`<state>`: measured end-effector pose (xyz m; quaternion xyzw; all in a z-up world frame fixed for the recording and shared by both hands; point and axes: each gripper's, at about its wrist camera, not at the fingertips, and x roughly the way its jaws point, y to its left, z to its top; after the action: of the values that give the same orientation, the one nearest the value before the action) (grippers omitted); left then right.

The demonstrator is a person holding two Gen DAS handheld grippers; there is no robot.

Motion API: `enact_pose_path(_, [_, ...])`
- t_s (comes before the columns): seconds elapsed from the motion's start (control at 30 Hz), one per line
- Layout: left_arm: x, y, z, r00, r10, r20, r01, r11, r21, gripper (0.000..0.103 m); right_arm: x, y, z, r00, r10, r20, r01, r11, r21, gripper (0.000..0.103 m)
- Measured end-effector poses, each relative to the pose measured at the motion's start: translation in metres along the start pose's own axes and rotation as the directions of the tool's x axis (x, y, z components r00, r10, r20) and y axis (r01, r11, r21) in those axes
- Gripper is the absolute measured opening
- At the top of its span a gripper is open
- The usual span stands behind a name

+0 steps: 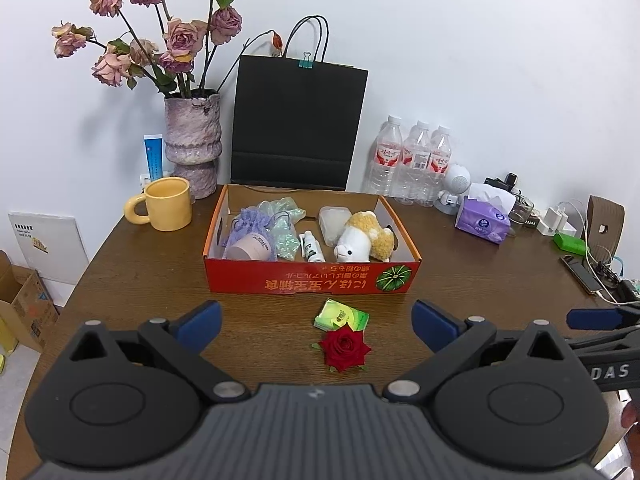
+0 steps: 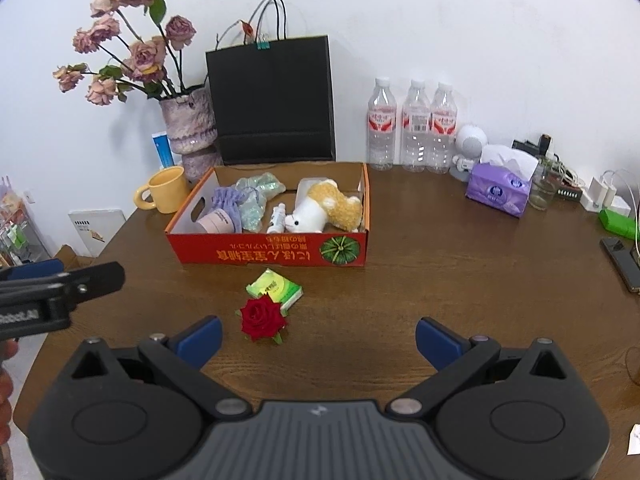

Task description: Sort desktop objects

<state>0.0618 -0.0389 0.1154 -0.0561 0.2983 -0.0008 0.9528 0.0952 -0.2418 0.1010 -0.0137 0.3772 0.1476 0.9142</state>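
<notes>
Left wrist view: the left gripper point(image 1: 316, 326) is spread wide and holds nothing, above a red rose point(image 1: 345, 347) touching a green tissue pack point(image 1: 341, 316) on the table point(image 1: 140, 280). The right gripper point(image 2: 318, 340) is also spread and empty. Behind stands the red box point(image 1: 312, 280).

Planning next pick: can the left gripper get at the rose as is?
Probably yes. The left gripper is open and the rose lies on bare table between its fingers, though the tissue pack touches it behind.
</notes>
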Motion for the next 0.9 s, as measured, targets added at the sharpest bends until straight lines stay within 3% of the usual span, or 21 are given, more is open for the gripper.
enact_pose_path(0.37, [-0.001, 0.005, -0.005, 1.0, -0.005, -0.006, 0.005, 1.0, -0.02, 0.103, 0.008, 0.004, -0.004, 0.999, 0.019, -0.031, -0.019, 1.0, 0.009, 0.103])
enact_pose_path(0.7, [-0.014, 0.012, -0.01, 1.0, 0.011, 0.009, -0.011, 0.999, -0.046, 0.103, -0.025, -0.001, 0.002, 0.998, 0.055, 0.017, -0.056, 0.998, 0.04, 0.103])
enact_pose_path(0.9, [-0.012, 0.013, -0.014, 1.0, 0.016, -0.001, -0.016, 0.999, -0.05, 0.103, -0.019, -0.004, 0.001, 0.996, 0.093, -0.017, -0.091, 0.994, 0.067, 0.103])
